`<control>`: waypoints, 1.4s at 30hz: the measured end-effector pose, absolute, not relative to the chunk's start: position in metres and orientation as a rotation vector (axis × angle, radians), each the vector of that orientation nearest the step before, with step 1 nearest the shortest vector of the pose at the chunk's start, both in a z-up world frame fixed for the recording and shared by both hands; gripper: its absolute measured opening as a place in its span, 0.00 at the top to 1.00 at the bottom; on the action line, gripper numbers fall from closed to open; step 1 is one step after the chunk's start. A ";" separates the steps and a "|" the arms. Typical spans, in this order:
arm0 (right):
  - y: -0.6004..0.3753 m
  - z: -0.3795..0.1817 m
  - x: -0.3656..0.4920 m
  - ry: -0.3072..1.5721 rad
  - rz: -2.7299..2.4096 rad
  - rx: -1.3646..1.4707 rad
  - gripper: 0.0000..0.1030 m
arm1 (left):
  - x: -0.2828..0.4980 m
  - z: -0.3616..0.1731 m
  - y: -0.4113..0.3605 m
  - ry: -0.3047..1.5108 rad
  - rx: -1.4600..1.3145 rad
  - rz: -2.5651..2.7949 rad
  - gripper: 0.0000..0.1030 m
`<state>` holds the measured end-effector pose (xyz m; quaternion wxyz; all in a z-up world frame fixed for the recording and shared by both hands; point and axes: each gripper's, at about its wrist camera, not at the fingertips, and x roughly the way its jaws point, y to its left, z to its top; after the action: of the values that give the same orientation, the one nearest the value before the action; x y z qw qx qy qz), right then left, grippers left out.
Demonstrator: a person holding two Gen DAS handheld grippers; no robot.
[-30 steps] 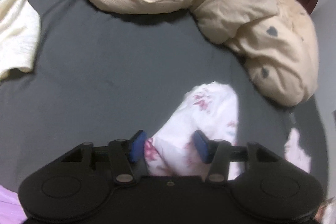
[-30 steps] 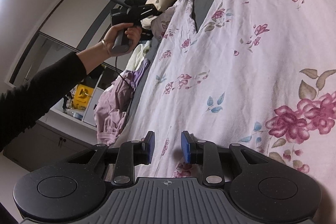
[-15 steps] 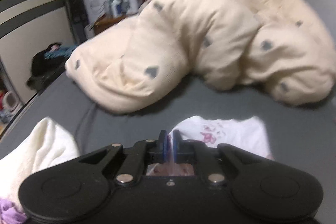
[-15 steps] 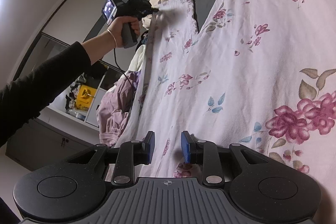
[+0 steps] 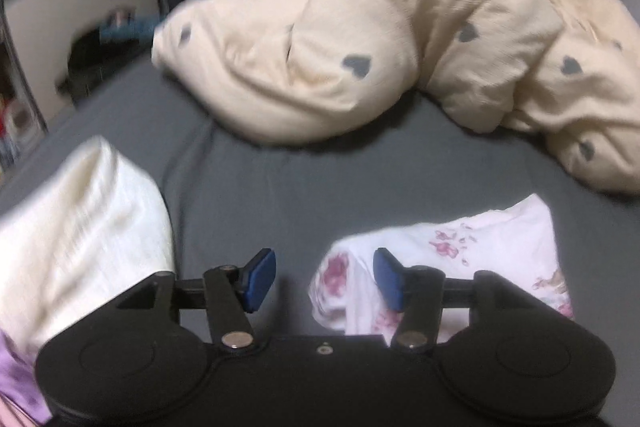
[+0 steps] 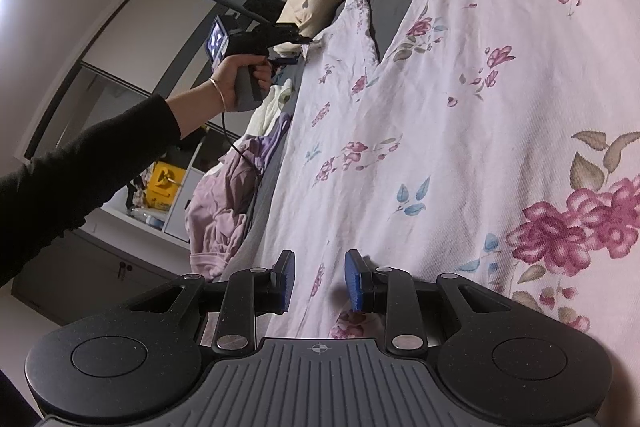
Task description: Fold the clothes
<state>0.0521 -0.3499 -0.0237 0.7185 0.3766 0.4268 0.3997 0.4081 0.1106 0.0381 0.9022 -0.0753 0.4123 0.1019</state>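
A white garment with pink flowers lies spread over the grey bed sheet. In the left wrist view its folded corner rests on the sheet by the right finger. My left gripper is open and holds nothing; it also shows in the right wrist view, held in a hand beside the garment's far corner. My right gripper is open, hovering over the garment's near edge, with cloth showing between the pads but not pinched.
A cream duvet with grey hearts is heaped at the head of the bed. A cream white cloth and a lilac garment lie at the bed's left edge. Wardrobe and shelves stand beyond.
My left gripper shut on the garment's corner, lifted it, then opened and let it drop onto the sheet. My right gripper has stayed in place.
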 end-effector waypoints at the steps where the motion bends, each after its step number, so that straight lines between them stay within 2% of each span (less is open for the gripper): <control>1: -0.350 -0.024 0.052 0.943 0.884 0.833 0.73 | 0.408 0.036 0.112 0.850 -0.185 0.205 0.55; 4: -0.349 -0.024 0.052 0.942 0.885 0.832 0.73 | 0.409 0.029 0.113 0.850 -0.267 0.173 0.76; 5: -0.349 -0.024 0.052 0.940 0.886 0.832 0.73 | 0.410 0.027 0.112 0.851 -0.284 0.167 0.86; 6: -0.349 -0.024 0.052 0.938 0.887 0.832 0.73 | 0.411 0.027 0.110 0.841 -0.285 0.169 0.91; 8: -0.349 -0.025 0.052 0.935 0.892 0.833 0.73 | 0.411 0.031 0.103 0.795 -0.261 0.167 0.95; 12: -0.350 -0.025 0.051 0.933 0.895 0.841 0.73 | 0.398 0.060 0.082 0.536 -0.132 0.042 0.95; 13: -0.350 -0.025 0.051 0.932 0.895 0.841 0.73 | 0.394 0.064 0.078 0.482 -0.098 0.026 0.94; 14: -0.350 -0.025 0.051 0.932 0.895 0.840 0.73 | 0.398 0.063 0.079 0.508 -0.073 0.066 0.89; 15: -0.349 -0.025 0.051 0.933 0.895 0.839 0.73 | 0.403 0.060 0.079 0.542 -0.049 0.108 0.88; 18: -0.349 -0.025 0.051 0.933 0.896 0.840 0.73 | 0.421 0.043 0.092 0.741 -0.026 0.278 0.81; 19: -0.349 -0.025 0.051 0.934 0.896 0.840 0.73 | 0.420 0.040 0.096 0.750 -0.033 0.310 0.76; 20: -0.349 -0.025 0.051 0.933 0.896 0.840 0.73 | 0.419 0.037 0.100 0.757 -0.040 0.340 0.63; 22: -0.349 -0.025 0.051 0.933 0.895 0.836 0.73 | 0.415 0.036 0.106 0.755 -0.047 0.374 0.50; 24: -0.349 -0.025 0.051 0.933 0.894 0.834 0.73 | 0.414 0.036 0.112 0.772 -0.061 0.369 0.48; 29: -0.348 -0.024 0.052 0.935 0.892 0.829 0.73 | 0.412 0.035 0.121 0.840 -0.153 0.304 0.37; 34: -0.346 -0.023 0.052 0.932 0.891 0.823 0.73 | 0.411 0.032 0.123 0.814 -0.316 0.217 0.38; 36: -0.346 -0.024 0.052 0.933 0.892 0.825 0.73 | 0.415 0.028 0.119 0.826 -0.342 0.196 0.51; 37: -0.346 -0.024 0.052 0.933 0.893 0.826 0.73 | 0.417 0.027 0.117 0.829 -0.348 0.190 0.63; 39: -0.346 -0.025 0.052 0.932 0.896 0.831 0.73 | 0.419 0.027 0.115 0.815 -0.359 0.186 0.78; 40: -0.346 -0.025 0.052 0.931 0.898 0.834 0.73 | 0.419 0.028 0.114 0.800 -0.357 0.181 0.91; 42: -0.347 -0.025 0.052 0.930 0.900 0.837 0.73 | 0.417 0.036 0.111 0.729 -0.336 0.149 0.94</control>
<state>0.0520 -0.3469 -0.0252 0.7175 0.3784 0.4203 0.4066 0.4172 0.1108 0.0363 0.9178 -0.1636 0.3545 0.0724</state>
